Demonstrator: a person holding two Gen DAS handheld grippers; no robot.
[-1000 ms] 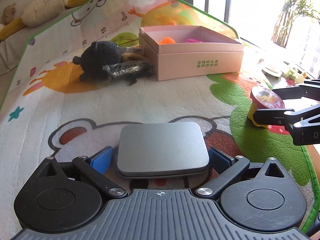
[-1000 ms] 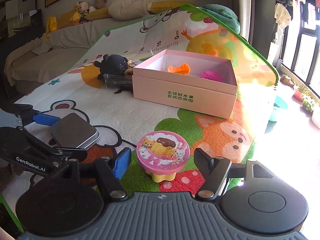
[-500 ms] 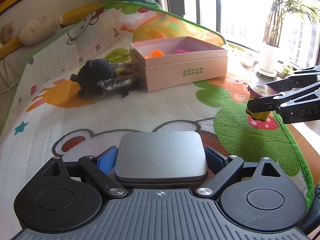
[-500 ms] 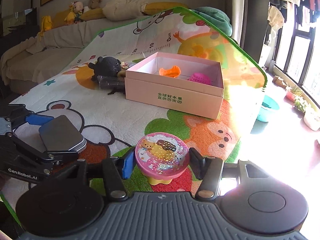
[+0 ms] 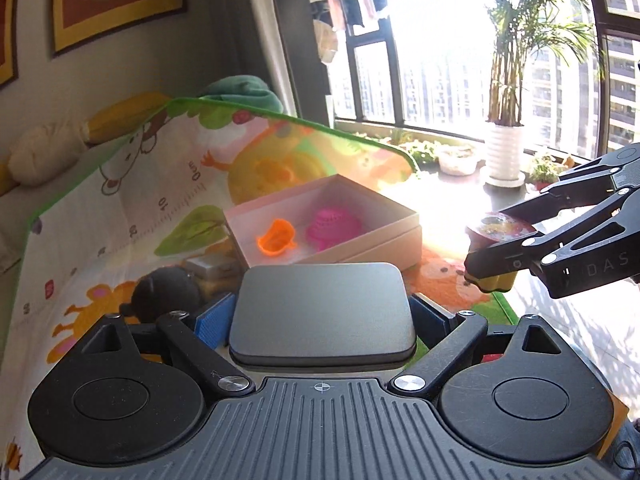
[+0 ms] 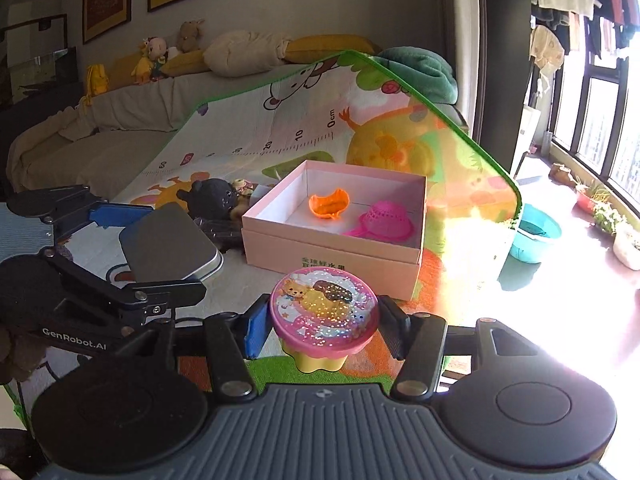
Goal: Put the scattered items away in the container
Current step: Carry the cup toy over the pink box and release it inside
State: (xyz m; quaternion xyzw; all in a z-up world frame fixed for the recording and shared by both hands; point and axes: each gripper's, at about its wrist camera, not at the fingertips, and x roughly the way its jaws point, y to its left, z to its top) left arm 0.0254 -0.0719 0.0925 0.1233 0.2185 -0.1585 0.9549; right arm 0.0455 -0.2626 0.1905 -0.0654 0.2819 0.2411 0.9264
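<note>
**Both tools are carrying items toward the pink box**

The left tool (image 5: 320, 316) is gripping a flat grey tin (image 5: 322, 312) by its two short sides, the blue pads pressing flush against its edges; holding it level this way is keeping the lid on top and the wide, slippery faces free of the fingers. The right tool (image 6: 324, 324) is clamping a small toy cup (image 6: 323, 318) with a glittery pink bear lid and a yellow base, squeezing across the lid's rim, which is the widest and firmest part to hold. Both items are hanging clear of the play mat (image 6: 240, 136), in front of the open pink box (image 6: 336, 248), the tin to the left of the cup.

Inside the box an orange toy (image 6: 329, 204) and a pink toy hat (image 6: 384, 220) are already lying, with bare floor showing between and in front of them, so there looks to be room for both loads. A black plush toy (image 6: 210, 200) and a dark wrapped packet (image 6: 220, 232) are still waiting on the mat just left of the box.

Both tools are pointing forward and somewhat downward at the box, side by side and close together, the left one's fingers showing in the right wrist view.
</note>
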